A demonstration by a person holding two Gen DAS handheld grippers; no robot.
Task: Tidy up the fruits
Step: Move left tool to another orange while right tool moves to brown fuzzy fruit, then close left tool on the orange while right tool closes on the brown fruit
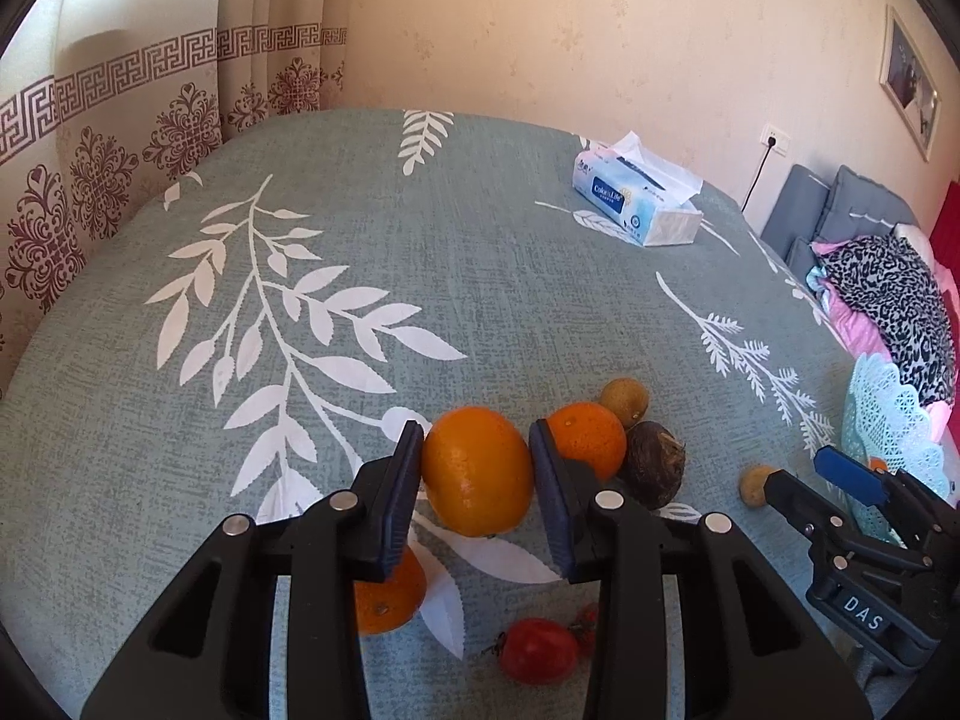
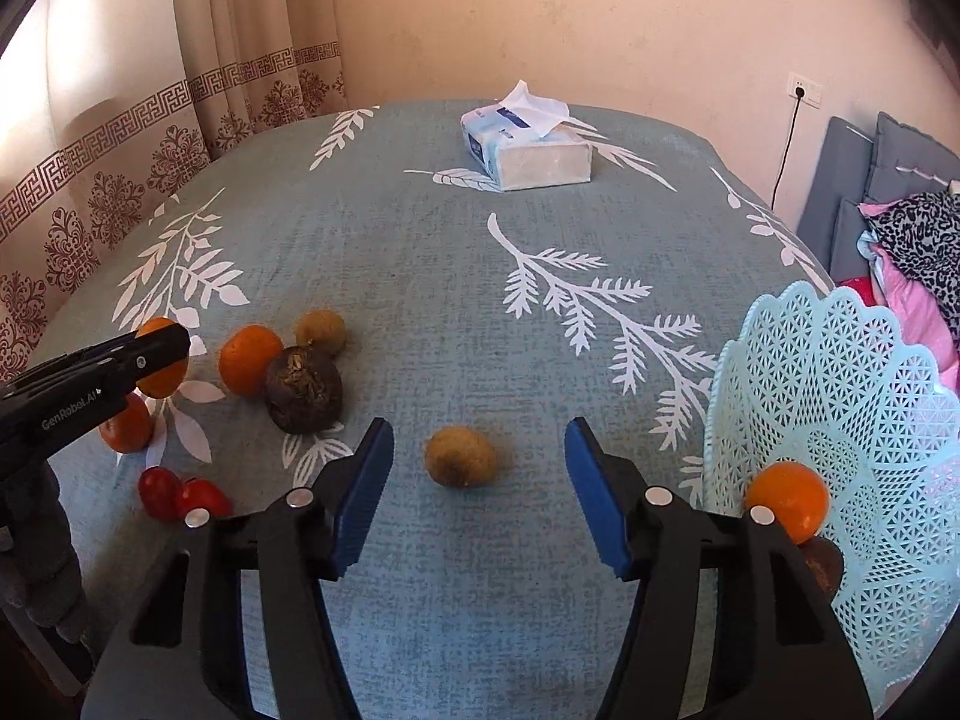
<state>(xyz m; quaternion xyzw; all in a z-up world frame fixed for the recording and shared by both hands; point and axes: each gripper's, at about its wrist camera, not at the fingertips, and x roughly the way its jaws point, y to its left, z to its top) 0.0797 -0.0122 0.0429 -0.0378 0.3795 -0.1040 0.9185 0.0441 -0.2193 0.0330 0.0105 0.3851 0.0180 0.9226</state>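
Note:
My left gripper [image 1: 476, 468] is shut on a large orange [image 1: 477, 471], its blue pads pressing both sides, held just above the tablecloth. Under it lies another orange [image 1: 390, 597]. To its right sit a third orange [image 1: 591, 441], a dark brown fruit [image 1: 654, 465] and a tan fruit [image 1: 625, 401]. My right gripper [image 2: 477, 450] stands open, its pads well apart on either side of a small tan fruit [image 2: 461, 456] that rests on the cloth untouched. The light-blue lattice basket [image 2: 840, 372] at the right holds one orange [image 2: 789, 501].
Two red tomatoes [image 2: 174, 495] lie near the front left of the fruit group. A tissue pack [image 2: 528, 144] sits at the far side of the leaf-patterned tablecloth [image 2: 420, 252]. Curtains hang on the left, and cushions and clothes are piled beyond the right edge.

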